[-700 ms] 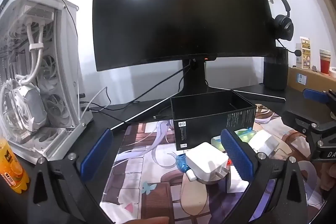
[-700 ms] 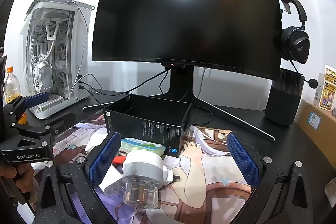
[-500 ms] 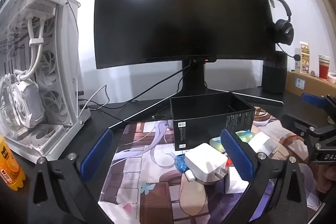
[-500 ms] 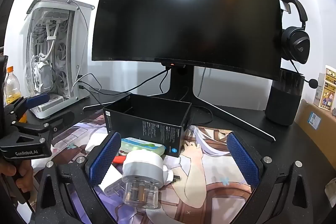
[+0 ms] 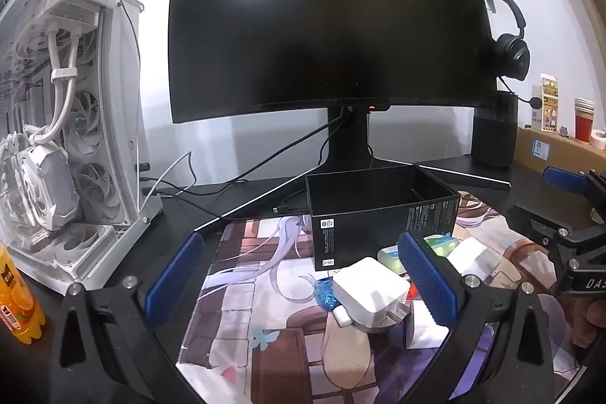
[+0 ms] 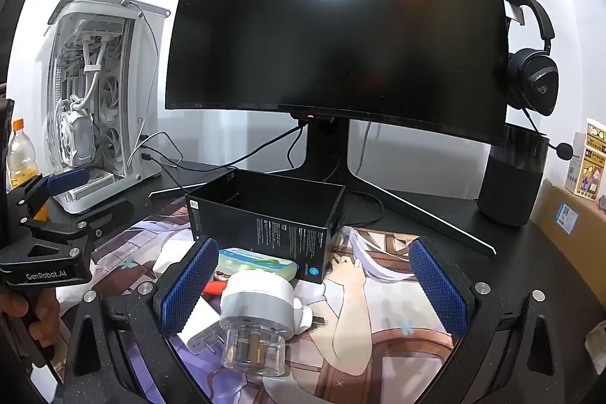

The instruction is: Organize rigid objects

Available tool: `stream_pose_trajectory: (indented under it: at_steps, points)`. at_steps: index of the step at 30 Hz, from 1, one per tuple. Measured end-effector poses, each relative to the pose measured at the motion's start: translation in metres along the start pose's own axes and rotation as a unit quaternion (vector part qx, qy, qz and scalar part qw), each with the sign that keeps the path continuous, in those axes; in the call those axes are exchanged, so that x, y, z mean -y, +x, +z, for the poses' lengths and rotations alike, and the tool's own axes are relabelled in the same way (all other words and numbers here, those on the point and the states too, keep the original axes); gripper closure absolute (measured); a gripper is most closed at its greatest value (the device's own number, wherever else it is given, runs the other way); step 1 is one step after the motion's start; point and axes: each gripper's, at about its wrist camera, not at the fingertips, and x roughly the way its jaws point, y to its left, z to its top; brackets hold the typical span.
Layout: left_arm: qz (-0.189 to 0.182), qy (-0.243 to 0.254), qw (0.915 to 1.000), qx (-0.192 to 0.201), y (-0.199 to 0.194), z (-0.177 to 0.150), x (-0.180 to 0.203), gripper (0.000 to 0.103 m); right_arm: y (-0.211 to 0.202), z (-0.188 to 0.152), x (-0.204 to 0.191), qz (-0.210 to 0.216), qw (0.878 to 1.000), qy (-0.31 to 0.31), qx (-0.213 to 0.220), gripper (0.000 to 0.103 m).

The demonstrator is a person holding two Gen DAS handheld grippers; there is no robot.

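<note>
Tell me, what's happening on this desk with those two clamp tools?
A person holds a two-finger gripper in each hand, tidying small items. Both the left gripper and right gripper are open and hold nothing. An open black cardboard box stands on the illustrated desk mat. In front of it lie a square white charger and a round white adapter with a clear base, not yet picked up.

Black angular hand-held gripper (image 5: 303, 275) frames with silver screws, blue ribbed pads (image 6: 439, 290) on the fingers; white lettering "GenRobot.AI" on the left hand-held gripper (image 6: 45, 275) body.
</note>
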Motion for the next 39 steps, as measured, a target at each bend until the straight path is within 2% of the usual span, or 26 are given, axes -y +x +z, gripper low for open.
stream_pose_trajectory:
  at_steps: [39]
  points:
    - [-0.001, -0.017, 0.9998, -0.008, 0.0032, -0.0003, -0.0076, 0.000, -0.0036, 0.0018, 0.0013, -0.001, 1.000, 0.000, 0.002, 0.001]
